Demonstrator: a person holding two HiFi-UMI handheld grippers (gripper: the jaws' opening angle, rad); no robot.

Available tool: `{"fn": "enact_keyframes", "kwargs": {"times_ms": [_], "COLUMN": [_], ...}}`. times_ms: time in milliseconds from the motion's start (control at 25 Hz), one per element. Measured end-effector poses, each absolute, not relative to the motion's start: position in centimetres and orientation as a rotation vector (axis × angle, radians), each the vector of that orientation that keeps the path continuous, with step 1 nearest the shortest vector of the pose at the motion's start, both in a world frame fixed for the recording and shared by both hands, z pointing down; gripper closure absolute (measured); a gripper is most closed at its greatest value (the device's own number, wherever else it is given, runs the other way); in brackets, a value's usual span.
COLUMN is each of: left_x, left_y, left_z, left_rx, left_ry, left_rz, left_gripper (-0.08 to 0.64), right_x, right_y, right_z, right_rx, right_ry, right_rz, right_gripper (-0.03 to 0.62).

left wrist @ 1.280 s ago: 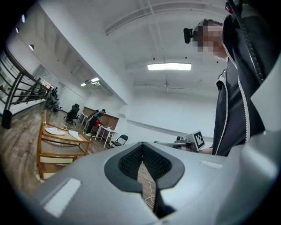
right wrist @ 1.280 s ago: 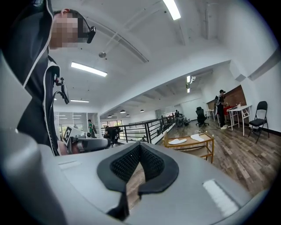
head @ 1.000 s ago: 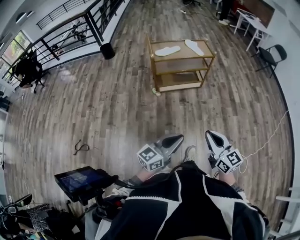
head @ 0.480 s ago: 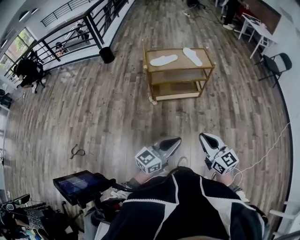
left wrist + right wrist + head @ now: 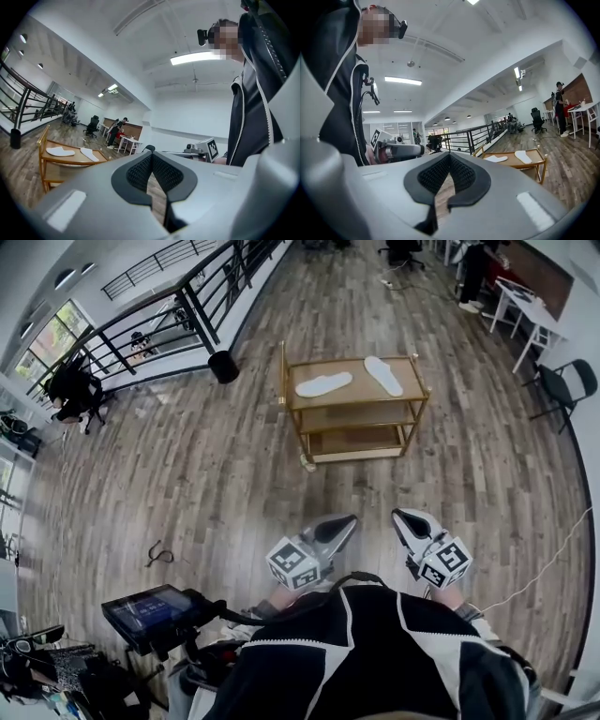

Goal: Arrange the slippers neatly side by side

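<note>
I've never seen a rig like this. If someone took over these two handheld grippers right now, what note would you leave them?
Left gripper: shut, empty.
Right gripper: shut, empty.
Both are near the person's body, well short of the wooden cart.
The left slipper and right slipper, both white, lie on its top shelf, apart and angled differently.
Done: nothing yet.
Left: reach the cart, set the slippers side by side.

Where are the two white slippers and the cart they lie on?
Left-hand slipper (image 5: 323, 384): head view, its middle.
Right-hand slipper (image 5: 382, 375): head view, its middle.
Cart (image 5: 356, 403): head view, front rim of the top shelf.
</note>
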State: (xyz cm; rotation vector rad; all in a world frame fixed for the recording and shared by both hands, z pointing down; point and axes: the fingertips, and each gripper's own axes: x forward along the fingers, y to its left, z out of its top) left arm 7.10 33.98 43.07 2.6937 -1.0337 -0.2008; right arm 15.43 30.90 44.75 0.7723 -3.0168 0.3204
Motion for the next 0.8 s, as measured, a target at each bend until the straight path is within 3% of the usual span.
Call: {"fn": "enact_keyframes", "kwargs": {"times_ms": [800], "left_x": [7.7], "left_y": [28.0], "left_z": [44.9], "left_rx": [2.642], "left_ry": [-1.063], "left_rz": [-0.184], "left_gripper": [0.540], "right_x": [16.0], "right_y": [25.1], "right_z": [47.1], "right_rx": [0.733], "right_ry": [-3.019], "right_rz": [0.395], "right_gripper": [0.588]}}
